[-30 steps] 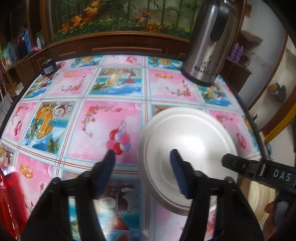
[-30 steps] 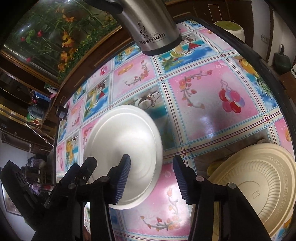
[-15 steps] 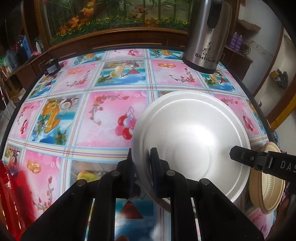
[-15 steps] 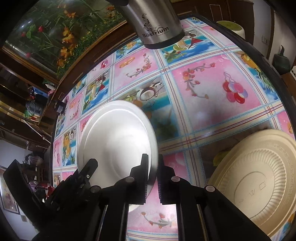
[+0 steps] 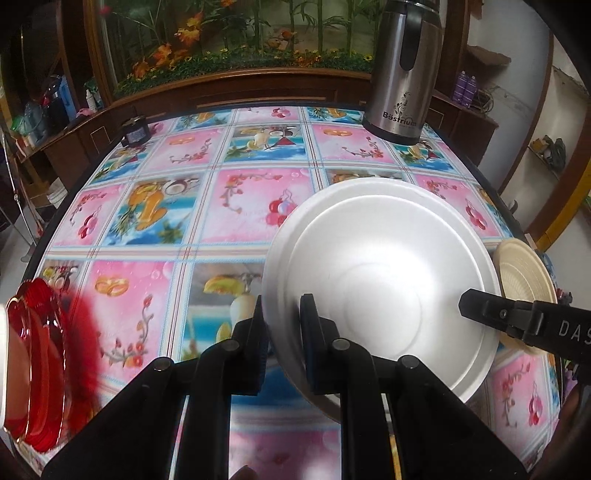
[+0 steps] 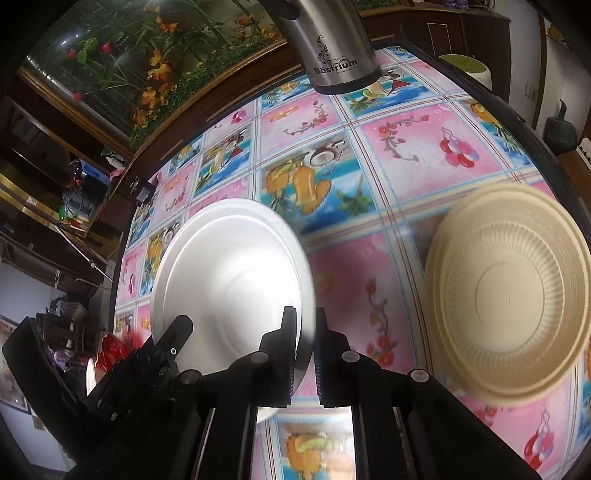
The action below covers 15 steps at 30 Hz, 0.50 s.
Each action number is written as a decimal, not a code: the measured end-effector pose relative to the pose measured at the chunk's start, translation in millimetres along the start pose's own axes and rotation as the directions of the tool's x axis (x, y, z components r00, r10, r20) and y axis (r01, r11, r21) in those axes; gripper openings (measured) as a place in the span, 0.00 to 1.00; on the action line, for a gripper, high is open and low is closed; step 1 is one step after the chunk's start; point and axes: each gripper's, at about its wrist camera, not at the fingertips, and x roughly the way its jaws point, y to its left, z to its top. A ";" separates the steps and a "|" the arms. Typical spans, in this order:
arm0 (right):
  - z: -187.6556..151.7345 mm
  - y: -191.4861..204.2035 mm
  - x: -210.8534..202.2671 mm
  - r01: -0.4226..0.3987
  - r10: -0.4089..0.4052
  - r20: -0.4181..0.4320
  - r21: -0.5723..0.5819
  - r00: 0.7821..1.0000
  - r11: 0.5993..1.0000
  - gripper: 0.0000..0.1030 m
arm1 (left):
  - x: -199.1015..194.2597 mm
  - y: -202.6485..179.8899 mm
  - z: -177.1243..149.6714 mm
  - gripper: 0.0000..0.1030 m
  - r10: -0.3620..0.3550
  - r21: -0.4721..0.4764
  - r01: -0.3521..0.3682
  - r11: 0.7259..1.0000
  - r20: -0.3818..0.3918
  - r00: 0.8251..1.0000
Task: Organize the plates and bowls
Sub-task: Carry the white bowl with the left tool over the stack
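A lived-in home dining room: the worktop [image 5: 258, 206] wears a glossy pink-and-blue fruit-print cover, a steel thermos jug [image 5: 402, 70] stands on it, dark wooden cabinets [image 5: 236, 88] with artificial flowers [image 5: 192, 33] run behind, and cluttered shelves [image 5: 40, 110] hold bottles.

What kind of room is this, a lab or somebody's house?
Most likely a home dining room. A round table wears a bright fruit-and-flower oilcloth, a steel flask stands on it, and dark wooden cabinets behind carry a display of plants. Plates and bowls lie about.
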 end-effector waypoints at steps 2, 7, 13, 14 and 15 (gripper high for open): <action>-12.8 1.7 -6.1 0.000 0.000 0.004 -0.004 1.000 1.000 0.08 | -7.3 2.7 -8.1 0.13 -0.002 0.001 0.002 1.000 0.002 1.000; -40.1 5.9 -20.0 -0.005 0.005 0.020 -0.011 1.000 1.000 0.08 | -23.9 9.0 -28.0 0.13 -0.007 0.001 0.007 1.000 0.012 1.000; -70.5 10.7 -29.0 -0.014 0.015 0.026 -0.017 1.000 1.000 0.08 | -39.8 18.6 -53.2 0.13 -0.002 -0.002 0.002 1.000 0.017 1.000; -75.5 12.0 -29.7 -0.016 0.017 0.024 -0.019 1.000 1.000 0.08 | -41.5 20.3 -56.8 0.13 -0.002 -0.003 0.002 1.000 0.016 1.000; -79.3 12.5 -30.2 -0.018 0.018 0.024 -0.021 1.000 1.000 0.08 | -43.1 21.9 -60.4 0.13 -0.001 -0.002 0.001 1.000 0.017 1.000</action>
